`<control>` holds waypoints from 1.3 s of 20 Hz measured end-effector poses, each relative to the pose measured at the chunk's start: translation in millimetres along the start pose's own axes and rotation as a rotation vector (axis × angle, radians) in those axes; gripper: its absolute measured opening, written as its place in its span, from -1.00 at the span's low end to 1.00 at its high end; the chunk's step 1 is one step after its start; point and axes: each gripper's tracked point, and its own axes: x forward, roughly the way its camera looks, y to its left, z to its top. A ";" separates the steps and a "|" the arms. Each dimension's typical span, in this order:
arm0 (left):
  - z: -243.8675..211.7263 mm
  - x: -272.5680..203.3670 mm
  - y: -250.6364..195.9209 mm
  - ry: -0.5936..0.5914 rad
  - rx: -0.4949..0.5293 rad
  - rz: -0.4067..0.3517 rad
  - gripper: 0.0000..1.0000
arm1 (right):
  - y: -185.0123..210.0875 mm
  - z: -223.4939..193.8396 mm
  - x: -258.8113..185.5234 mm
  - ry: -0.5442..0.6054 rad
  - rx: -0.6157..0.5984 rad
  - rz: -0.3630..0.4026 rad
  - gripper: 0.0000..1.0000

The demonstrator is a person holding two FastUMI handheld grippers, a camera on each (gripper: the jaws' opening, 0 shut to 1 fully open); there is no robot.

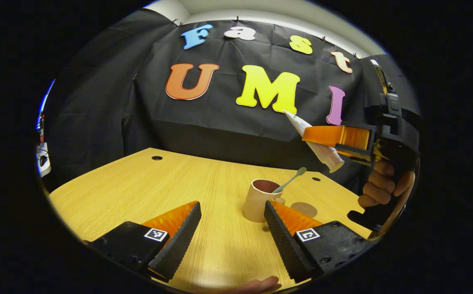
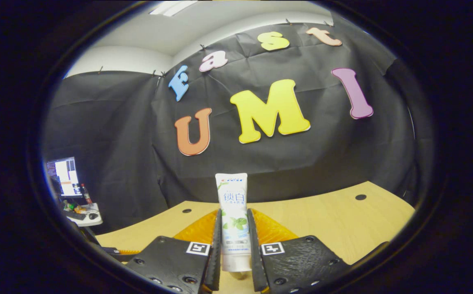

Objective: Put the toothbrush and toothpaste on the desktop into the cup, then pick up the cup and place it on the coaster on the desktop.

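The right gripper point(image 2: 235, 245) was clenched on the one toothpaste tube point(image 2: 233, 216), both fingers pressing its flat sides low down near the cap end, so that the crimped tail stood up past the fingertips in the right gripper view. In the left gripper view that same tube point(image 1: 316, 143) hung tilted in the air above and to the right of the cup point(image 1: 257, 201), cap end lowest, well clear of the rim. A tube of this kind probably handles as light and soft: its walls would give under the squeeze and its glossy skin could slide, so a hold on the firmer part near the shoulder, as here, looked the sounder choice. The single toothbrush point(image 1: 288, 180) already leaned in the cup, its end poking out over the rim toward the right. The cup, likely rigid and not heavy, stood upright on the tabletop point(image 1: 138, 188); taking it across its round wall below the rim seemed safest, as the leaning toothbrush could tip it. One round coaster point(image 1: 304, 209) lay flat just beside the cup, bare. The left gripper point(image 1: 232, 228) was released, jaws spread wide and holding nothing, low over the tabletop near the cup.
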 end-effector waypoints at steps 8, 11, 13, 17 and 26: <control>-2.1 -3.7 8.9 0.005 -0.023 -0.018 0.94 | 7.6 -29.3 42.5 0.046 0.023 -0.034 -0.39; -0.5 -8.6 -0.1 -0.005 0.011 -0.025 0.94 | 2.8 -34.0 49.9 0.052 0.012 -0.058 -0.39; 1.7 -11.9 -8.1 -0.017 0.021 -0.051 0.94 | 1.1 -37.0 51.0 0.060 0.015 -0.060 -0.39; 2.4 -15.3 -14.1 -0.026 0.024 -0.072 0.94 | 1.0 -36.9 49.8 0.058 0.022 -0.060 -0.35; -9.5 -13.1 -16.1 0.013 0.006 -0.079 0.94 | 2.0 -47.6 50.3 0.080 0.013 -0.062 -0.35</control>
